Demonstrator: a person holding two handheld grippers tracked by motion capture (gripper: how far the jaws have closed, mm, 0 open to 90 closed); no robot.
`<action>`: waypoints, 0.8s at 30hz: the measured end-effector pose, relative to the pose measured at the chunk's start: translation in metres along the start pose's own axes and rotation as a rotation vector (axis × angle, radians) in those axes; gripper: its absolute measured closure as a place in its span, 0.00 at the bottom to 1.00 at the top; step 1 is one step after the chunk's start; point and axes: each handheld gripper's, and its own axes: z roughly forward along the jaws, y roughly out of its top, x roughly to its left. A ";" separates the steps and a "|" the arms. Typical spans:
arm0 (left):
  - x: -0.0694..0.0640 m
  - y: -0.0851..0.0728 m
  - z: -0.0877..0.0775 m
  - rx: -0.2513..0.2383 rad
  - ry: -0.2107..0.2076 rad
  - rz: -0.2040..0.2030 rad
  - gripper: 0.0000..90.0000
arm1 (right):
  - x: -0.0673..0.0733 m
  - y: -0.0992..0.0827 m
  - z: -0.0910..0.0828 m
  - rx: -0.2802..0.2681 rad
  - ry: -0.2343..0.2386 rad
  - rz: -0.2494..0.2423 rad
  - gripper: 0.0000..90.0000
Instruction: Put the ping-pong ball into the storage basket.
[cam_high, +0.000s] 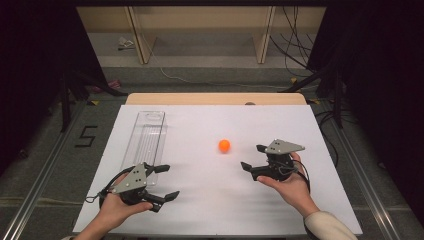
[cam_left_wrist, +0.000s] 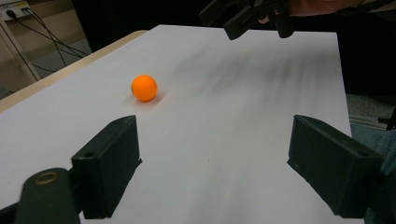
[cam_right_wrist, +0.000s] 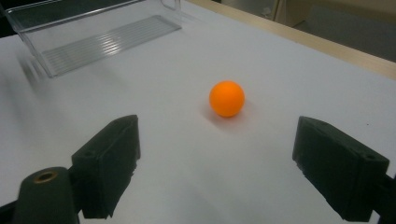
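Orange ball sat mid-frame on white bench, untouched. R gripper nearest, jaws spread; L gripper spread too, lower left. Ball prob. light, smooth, rolls easily: pinch across widest part.

On 1 white table: 1 orange ball, 1 clear tray, and 2 grippers, the left gripper and the right gripper, each with 2 black jaws and held in 1 hand.
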 end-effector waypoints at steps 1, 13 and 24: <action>0.000 0.000 0.000 0.000 0.000 0.000 0.18 | 0.000 0.002 0.004 0.001 0.000 -0.001 0.18; 0.000 0.000 0.000 0.001 -0.003 0.001 0.18 | -0.001 0.009 0.027 0.021 0.007 -0.008 0.18; -0.001 0.000 0.000 0.001 -0.005 0.002 0.18 | -0.008 0.016 0.058 0.049 -0.001 -0.001 0.18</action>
